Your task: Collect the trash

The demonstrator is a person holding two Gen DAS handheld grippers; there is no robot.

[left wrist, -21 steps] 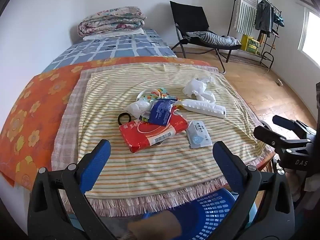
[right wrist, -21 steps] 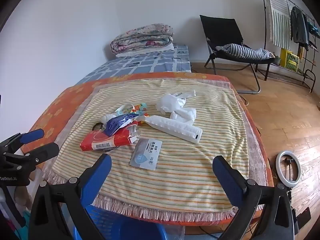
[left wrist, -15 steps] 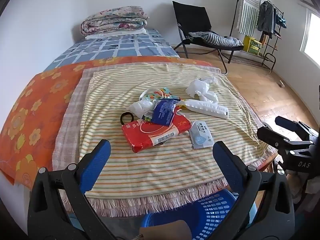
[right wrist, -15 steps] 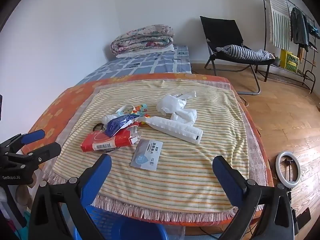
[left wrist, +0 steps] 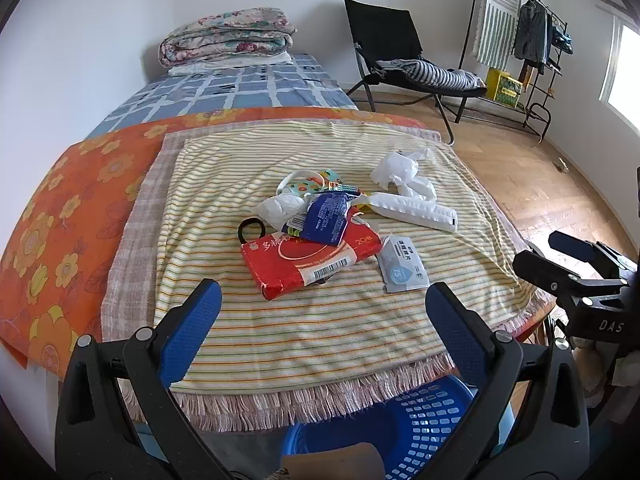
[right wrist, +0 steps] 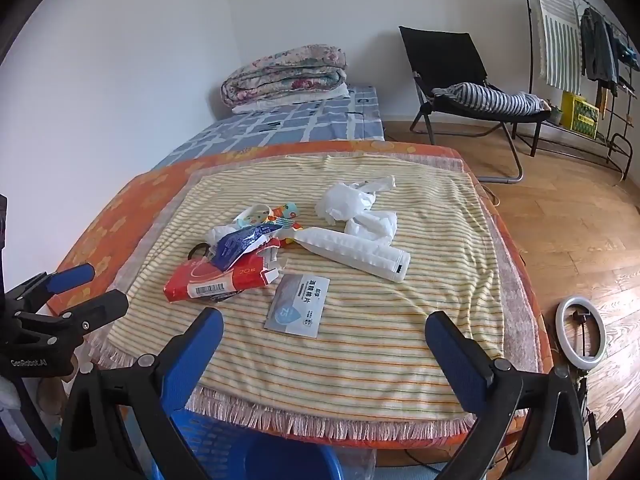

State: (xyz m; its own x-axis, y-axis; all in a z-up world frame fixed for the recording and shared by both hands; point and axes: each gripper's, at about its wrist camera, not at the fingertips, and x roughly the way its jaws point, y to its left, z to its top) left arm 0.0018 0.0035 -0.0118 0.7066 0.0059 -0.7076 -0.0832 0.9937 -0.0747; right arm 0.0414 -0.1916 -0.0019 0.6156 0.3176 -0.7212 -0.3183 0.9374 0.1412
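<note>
Since the earlier frames we've only drifted slightly: in the left wrist view the litter pile sits a touch further right and lower, and the brown scrap at the bottom edge has slid right; in the right wrist view nothing on the cloth has shifted.

Left gripper [left wrist: 320, 320] and right gripper [right wrist: 324, 344]: fingers spread wide, nothing between them, both hovering over the near fringe of the striped cloth [left wrist: 320, 344], tilted down at the pile.

Trash is clustered mid-cloth, ahead of both grippers:
- red tissue pack [left wrist: 310, 258], nearest to left gripper, long axis running left-right with a slight diagonal
- blue wrapper [left wrist: 326, 220] lying on top of it
- grey wipe sachet [right wrist: 298, 306], flat, apart from the pile, dead ahead of right gripper and closest to it
- long white package [right wrist: 354, 254], diagonal, beyond the sachet
- crumpled white bags [right wrist: 352, 204] behind that
- black hair tie [left wrist: 252, 229] at pile's left edge

Blue basket [left wrist: 416, 428] sits below the table edge, under us.

Our read: right hand takes the sachet first. It's flat on cloth, so the pinch may snag fabric.
</note>
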